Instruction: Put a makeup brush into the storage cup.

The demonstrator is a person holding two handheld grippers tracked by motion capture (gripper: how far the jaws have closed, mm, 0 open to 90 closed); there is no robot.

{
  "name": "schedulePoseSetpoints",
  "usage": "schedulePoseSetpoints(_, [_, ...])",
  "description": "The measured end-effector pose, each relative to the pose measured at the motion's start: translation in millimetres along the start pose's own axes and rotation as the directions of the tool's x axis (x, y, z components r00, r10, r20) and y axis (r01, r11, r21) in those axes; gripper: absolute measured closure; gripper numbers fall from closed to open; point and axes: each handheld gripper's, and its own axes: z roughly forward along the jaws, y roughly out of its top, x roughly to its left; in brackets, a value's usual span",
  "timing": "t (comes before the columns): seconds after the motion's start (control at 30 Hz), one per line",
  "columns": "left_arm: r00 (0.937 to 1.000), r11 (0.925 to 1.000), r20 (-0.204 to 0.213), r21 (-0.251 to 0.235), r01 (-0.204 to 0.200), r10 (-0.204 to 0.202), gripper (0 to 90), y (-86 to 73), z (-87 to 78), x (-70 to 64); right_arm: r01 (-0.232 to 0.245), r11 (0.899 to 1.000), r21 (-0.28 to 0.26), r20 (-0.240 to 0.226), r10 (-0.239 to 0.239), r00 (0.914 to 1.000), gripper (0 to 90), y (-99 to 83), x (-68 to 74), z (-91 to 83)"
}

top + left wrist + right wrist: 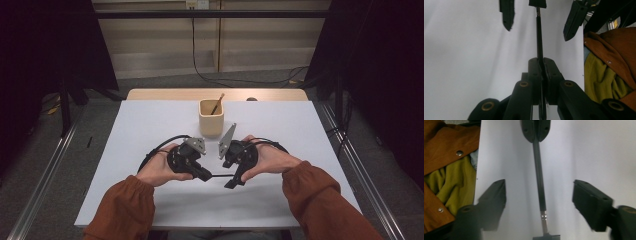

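A thin black brush [220,175] lies level just above the white table [145,125], between my two grippers. My left gripper [207,176] is shut on its handle end [539,37]; the jaws meet tight around the rod [541,65]. My right gripper [541,200] stands open, one finger [494,197] on each side of the handle [538,170], apart from it. The metal ferrule and flat bristle head [546,237] sit near the right gripper's base. The left gripper [535,130] shows at the top of the right gripper view.
A beige cup [211,117] stands beyond the grippers at mid-table, holding a wooden-handled stick [217,104]. A wooden board [215,94] edges the far side. Rust-coloured sleeves [125,205] come in from the near edge. Metal rails run along both sides of the table.
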Motion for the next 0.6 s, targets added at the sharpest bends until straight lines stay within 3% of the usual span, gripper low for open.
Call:
schedulePoseSetpoints(0.13, [1.0000, 1.0000, -0.001, 0.003, -0.001, 0.001, 85.5, -0.5, -0.2, -0.3, -0.017, 1.000, -0.010, 0.006, 0.017, 0.9998, 16.0, -1.9, -0.3, 1.0])
schedulePoseSetpoints(0.3, [0.9999, 1.0000, -0.010, 0.001, 0.004, -0.004, 85.4, -3.8, -0.8, 1.7, -0.040, 0.997, -0.062, 0.022, 0.041, 0.9989, 9.4, -6.1, -0.9, -0.3])
schedulePoseSetpoints(0.43, [0.9997, 0.9998, -0.020, -0.013, 0.012, -0.012, 85.5, -6.3, -2.2, 3.2, -0.049, 0.991, -0.126, 0.046, 0.055, 0.9975, 7.6, -9.2, -2.7, -2.5])
schedulePoseSetpoints(0.6, [0.9996, 0.9997, -0.026, -0.018, 0.014, -0.014, 85.4, -7.2, -4.4, 2.8, -0.048, 0.987, -0.151, 0.059, 0.058, 0.9966, 4.6, -13.7, -2.8, -6.1])
